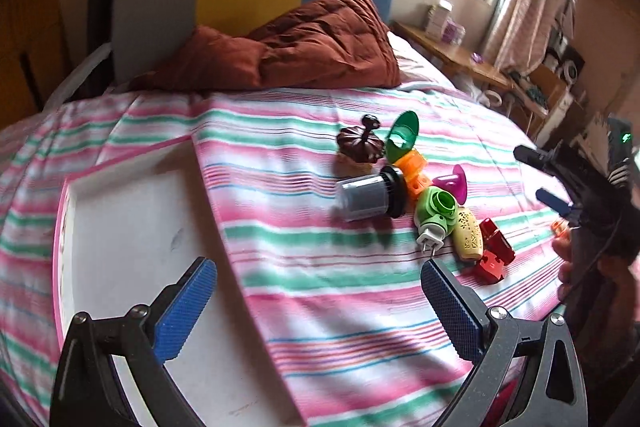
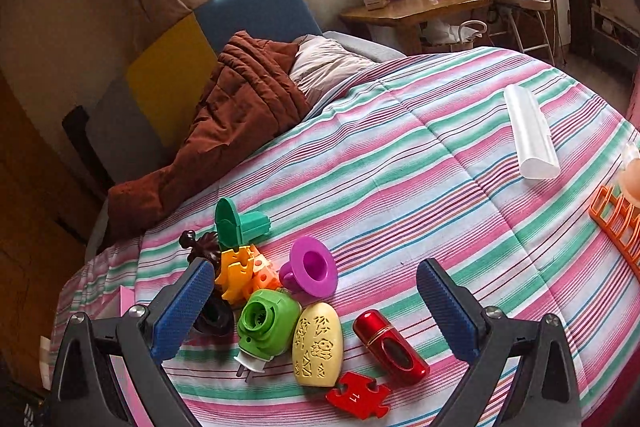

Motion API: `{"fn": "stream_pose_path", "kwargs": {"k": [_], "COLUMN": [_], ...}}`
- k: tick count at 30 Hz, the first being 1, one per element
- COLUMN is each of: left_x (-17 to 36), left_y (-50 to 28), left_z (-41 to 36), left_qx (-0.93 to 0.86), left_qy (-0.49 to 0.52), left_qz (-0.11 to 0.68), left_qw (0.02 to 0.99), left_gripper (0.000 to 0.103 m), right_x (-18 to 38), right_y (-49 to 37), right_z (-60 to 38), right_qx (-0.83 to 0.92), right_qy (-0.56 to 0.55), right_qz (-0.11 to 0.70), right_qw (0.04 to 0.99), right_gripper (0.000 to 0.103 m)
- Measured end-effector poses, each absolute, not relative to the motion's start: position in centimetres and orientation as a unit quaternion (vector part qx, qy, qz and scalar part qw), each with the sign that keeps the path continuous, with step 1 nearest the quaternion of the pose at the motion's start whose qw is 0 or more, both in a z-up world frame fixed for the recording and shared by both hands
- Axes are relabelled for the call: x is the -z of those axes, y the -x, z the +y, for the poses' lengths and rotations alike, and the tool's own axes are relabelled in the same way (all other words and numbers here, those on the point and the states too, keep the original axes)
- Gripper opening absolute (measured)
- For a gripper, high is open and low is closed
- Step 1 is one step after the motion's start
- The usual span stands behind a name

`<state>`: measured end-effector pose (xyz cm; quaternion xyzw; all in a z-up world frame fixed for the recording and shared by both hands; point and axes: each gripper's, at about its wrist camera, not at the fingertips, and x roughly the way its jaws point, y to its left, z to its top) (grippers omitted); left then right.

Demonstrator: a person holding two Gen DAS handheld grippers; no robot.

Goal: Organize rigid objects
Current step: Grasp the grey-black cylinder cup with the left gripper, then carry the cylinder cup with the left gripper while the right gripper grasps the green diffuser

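Observation:
A heap of small rigid objects lies on the striped bedspread: a green funnel [image 1: 402, 137], a brown lid [image 1: 358, 145], a grey canister [image 1: 368, 197], a magenta funnel [image 2: 310, 271], a green plug-in [image 2: 266, 323], a cream oval case [image 2: 318, 345], a red tube [image 2: 390, 347] and a red puzzle piece [image 2: 358, 395]. My left gripper [image 1: 316, 271] is open and holds nothing, hovering over the edge of a white tray [image 1: 132, 227] left of the heap. My right gripper [image 2: 316, 273] is open just above the heap, also seen from the side [image 1: 540, 177].
A brown quilt [image 1: 312, 43] is bunched at the headboard. A white long case [image 2: 530, 133] and an orange rack [image 2: 618, 223] lie on the bed's right side. A wooden bedside table [image 2: 416, 7] and a cluttered shelf stand beyond the bed.

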<state>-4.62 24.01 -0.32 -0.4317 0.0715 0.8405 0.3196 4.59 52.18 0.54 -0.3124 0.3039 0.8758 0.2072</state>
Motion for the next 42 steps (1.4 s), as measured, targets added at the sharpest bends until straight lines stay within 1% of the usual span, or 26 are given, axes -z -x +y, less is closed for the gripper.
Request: {"fn": "stream_pose_path", "kwargs": {"k": [2,9,15,23,24,26,27,28,31,33,39,42], "left_x": [0.7,2.5,4.5,6.4,6.6,7.0,7.1,7.4,7.5,7.4,6.6,6.0], "left_y": [5.2,7.8,9.7,11.0,11.2,11.3,11.4,11.5,11.2,10.7,7.8,6.2], "left_z": [26.2,31.4,33.0,35.6,35.8,36.0,36.1,36.2,35.7,35.2,32.7,31.3], "left_qx": [-0.835,-0.815,-0.808,-0.806,-0.806,-0.807,-0.805,-0.801,-0.797,-0.798,-0.804,-0.806], "left_qy": [0.437,0.471,0.495,0.504,0.504,0.502,0.503,0.506,0.504,0.499,0.477,0.468], "left_qz": [0.084,0.078,0.052,0.07,0.074,0.079,0.08,0.08,0.073,0.076,0.097,0.1], "left_qw": [0.324,0.328,0.313,0.303,0.301,0.3,0.304,0.31,0.324,0.329,0.341,0.348], "left_gripper": [0.103,0.103,0.103,0.103,0.102,0.095,0.08,0.073,0.073,0.072,0.072,0.072], "right_x": [-0.9,-1.7,-1.5,-1.4,-1.3,-1.2,-1.2,-1.3,-1.1,-0.9,0.7,1.1], "right_y": [-4.9,-5.5,-5.4,-5.7,-5.7,-5.7,-5.7,-5.7,-5.8,-5.9,-5.9,-5.7], "right_z": [52.3,52.5,53.1,53.6,53.6,53.7,53.7,53.7,53.9,54.2,55.4,55.5], "right_qx": [-0.879,-0.884,-0.88,-0.876,-0.875,-0.874,-0.874,-0.875,-0.872,-0.869,-0.845,-0.84], "right_qy": [0.305,0.288,0.289,0.286,0.288,0.29,0.29,0.29,0.291,0.294,0.316,0.325], "right_qz": [0.304,0.3,0.315,0.323,0.324,0.324,0.322,0.32,0.322,0.326,0.368,0.37], "right_qw": [0.207,0.213,0.209,0.213,0.215,0.216,0.218,0.22,0.225,0.23,0.228,0.229], "right_gripper": [0.103,0.103,0.103,0.103,0.103,0.103,0.103,0.103,0.103,0.101,0.093,0.089]}}
